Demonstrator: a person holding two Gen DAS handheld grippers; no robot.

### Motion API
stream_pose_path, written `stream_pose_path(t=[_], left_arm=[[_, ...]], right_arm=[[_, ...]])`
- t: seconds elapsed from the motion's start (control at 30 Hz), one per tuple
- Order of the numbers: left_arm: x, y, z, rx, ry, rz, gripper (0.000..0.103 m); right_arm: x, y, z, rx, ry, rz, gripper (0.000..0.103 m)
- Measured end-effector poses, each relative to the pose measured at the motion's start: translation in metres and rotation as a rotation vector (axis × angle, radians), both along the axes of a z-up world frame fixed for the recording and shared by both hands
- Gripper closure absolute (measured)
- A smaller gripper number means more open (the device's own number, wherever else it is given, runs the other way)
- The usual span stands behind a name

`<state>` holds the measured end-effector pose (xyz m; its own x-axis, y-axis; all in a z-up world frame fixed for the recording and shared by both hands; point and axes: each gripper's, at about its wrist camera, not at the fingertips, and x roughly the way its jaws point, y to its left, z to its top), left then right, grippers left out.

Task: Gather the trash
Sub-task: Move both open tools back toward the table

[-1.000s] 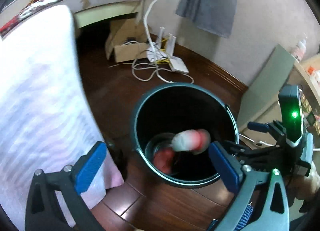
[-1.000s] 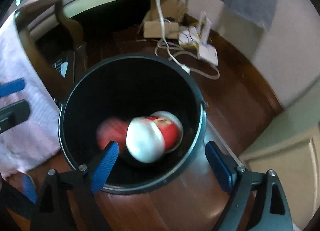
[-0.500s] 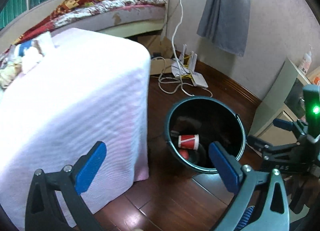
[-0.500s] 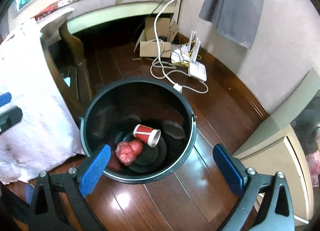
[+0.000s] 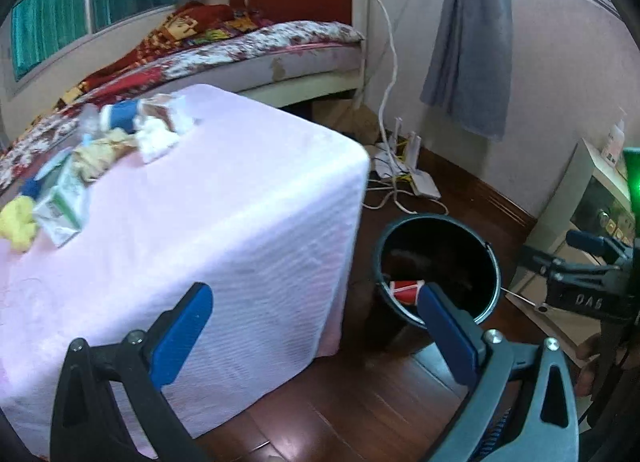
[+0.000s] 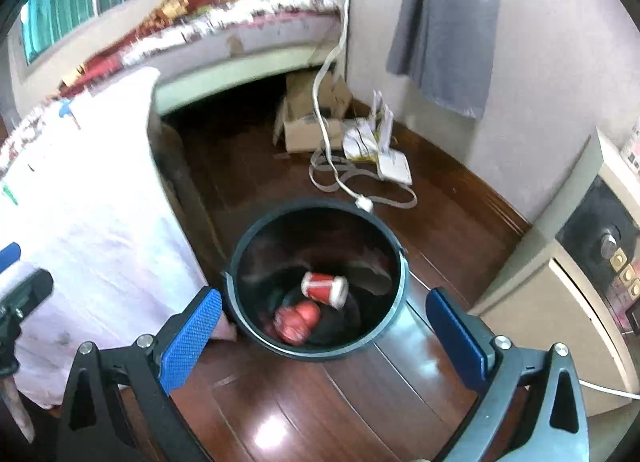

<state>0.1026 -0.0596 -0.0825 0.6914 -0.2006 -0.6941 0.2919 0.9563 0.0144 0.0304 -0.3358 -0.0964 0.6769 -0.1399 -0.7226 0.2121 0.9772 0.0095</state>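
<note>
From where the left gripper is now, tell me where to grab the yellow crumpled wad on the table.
Grip the yellow crumpled wad across its puffy middle, coming down from above. It lies loose on the pink tablecloth, and the green-and-white carton crowds its right, so a side approach looks blocked.

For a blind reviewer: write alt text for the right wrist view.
A dark round plastic bucket stands on the brown wooden floor, holding a red paper cup lying on its side and a red crumpled wad. The open right gripper frames it empty, with the pink-clothed table at left.

Soft window daylight, fisheye warp, slight blur
</note>
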Motion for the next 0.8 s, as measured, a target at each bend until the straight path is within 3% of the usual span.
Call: stream_pose_path(t=[0.1, 0.17, 0.3, 0.8], left_arm=[[-0.003, 0.02, 0.007, 0.003, -0.02, 0.04, 0.001], [-0.004, 0.039, 0.012, -0.013, -0.026, 0.07, 0.001], [-0.009, 0.075, 0.022, -0.046, -0.056, 0.125, 0.001], [-0.018, 0.226, 0.034, -0.063, -0.128, 0.432, 0.003]], right_arm=[[0.0, 0.021, 0.015, 0.015, -0.089, 0.027, 0.0], [0.008, 0.039, 0.021, 0.048, -0.075, 0.07, 0.0], [0.022, 0.077, 0.028, 0.005, -0.047, 0.127, 0.0], [0.049, 0.241, 0.067, 0.023, -0.192, 0.467, 0.0]])
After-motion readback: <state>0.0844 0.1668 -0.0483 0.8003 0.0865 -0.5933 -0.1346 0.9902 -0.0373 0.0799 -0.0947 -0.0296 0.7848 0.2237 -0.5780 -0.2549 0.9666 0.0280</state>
